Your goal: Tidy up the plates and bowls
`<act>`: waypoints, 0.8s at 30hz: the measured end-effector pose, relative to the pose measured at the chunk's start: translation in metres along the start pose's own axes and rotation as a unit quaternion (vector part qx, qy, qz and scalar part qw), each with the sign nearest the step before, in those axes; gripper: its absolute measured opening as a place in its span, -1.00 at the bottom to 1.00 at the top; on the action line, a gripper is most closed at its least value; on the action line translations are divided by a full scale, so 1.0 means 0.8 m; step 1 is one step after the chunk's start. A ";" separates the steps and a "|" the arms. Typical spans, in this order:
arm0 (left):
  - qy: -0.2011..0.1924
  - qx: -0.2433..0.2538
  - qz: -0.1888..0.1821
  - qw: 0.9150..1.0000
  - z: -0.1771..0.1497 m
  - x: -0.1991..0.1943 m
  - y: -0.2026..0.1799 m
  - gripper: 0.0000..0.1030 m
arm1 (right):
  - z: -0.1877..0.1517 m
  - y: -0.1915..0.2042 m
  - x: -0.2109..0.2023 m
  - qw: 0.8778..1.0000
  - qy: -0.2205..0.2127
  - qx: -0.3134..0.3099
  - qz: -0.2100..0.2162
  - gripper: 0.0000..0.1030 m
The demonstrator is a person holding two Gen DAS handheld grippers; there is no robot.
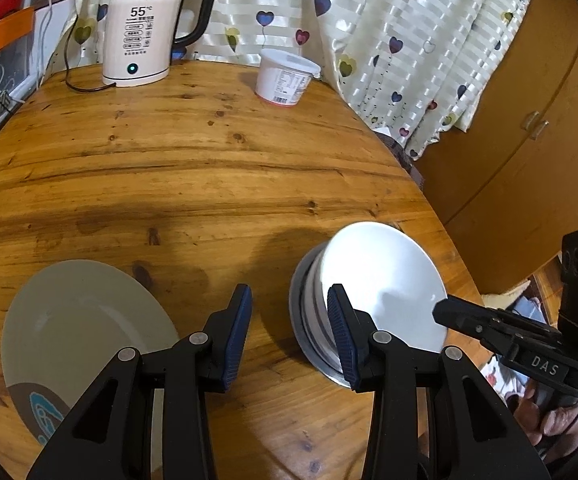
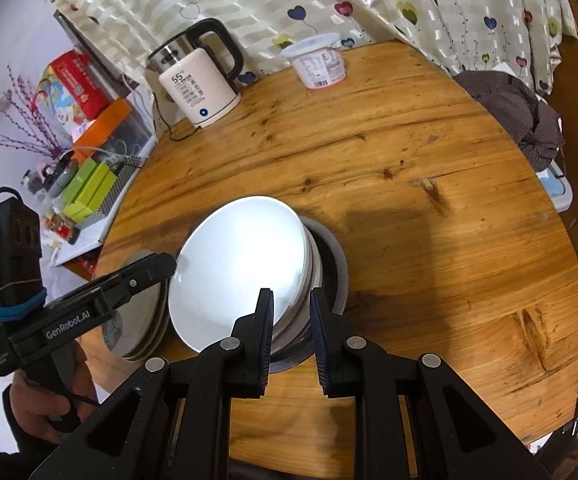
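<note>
A white bowl (image 1: 385,276) (image 2: 241,264) leans tilted on top of a stack of bowls that rests in a metal bowl (image 1: 297,316) (image 2: 339,268) on the round wooden table (image 1: 193,168). My right gripper (image 2: 293,320) (image 1: 443,310) is shut on the near rim of that white bowl. A plate (image 1: 81,320) with a brown and blue pattern lies left of the bowls; in the right wrist view it tops a small stack of plates (image 2: 145,332). My left gripper (image 1: 291,320) (image 2: 165,266) hangs open over bare wood between the plate and the bowls, holding nothing.
An electric kettle (image 1: 141,28) with its cord and a lidded white tub (image 1: 285,76) stand at the table's far edge by a heart-print curtain (image 1: 409,40). Dark cloth (image 2: 521,108) lies off the table's right edge. Boxes (image 2: 89,188) crowd a shelf to the left.
</note>
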State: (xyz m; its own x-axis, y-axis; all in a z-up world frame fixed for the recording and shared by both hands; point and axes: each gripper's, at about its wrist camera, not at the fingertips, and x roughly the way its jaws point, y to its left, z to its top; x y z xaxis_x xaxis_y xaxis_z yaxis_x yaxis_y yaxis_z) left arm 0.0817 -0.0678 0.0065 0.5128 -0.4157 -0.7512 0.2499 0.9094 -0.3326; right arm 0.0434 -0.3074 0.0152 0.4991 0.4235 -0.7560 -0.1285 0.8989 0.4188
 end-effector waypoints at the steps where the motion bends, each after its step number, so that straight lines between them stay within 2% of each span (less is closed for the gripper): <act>1: 0.002 0.001 0.000 1.000 -0.001 0.002 -0.001 -0.21 | 0.000 0.001 0.000 1.000 0.000 -0.001 -0.001 -0.64; 19: -0.006 0.019 -0.013 1.000 -0.012 -0.019 -0.008 -0.21 | -0.003 -0.001 -0.019 1.000 -0.016 -0.013 0.007 -0.64; 24: -0.010 0.023 -0.009 1.000 -0.020 -0.025 -0.007 -0.21 | -0.009 -0.004 -0.028 0.999 -0.027 -0.021 0.013 -0.45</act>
State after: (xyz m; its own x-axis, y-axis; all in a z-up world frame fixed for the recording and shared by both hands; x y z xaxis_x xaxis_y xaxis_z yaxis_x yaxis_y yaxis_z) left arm 0.0573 -0.0647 0.0145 0.5240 -0.4334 -0.7332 0.2967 0.8998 -0.3199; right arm 0.0262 -0.3191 0.0272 0.5403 0.4416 -0.7163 -0.1769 0.8918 0.4164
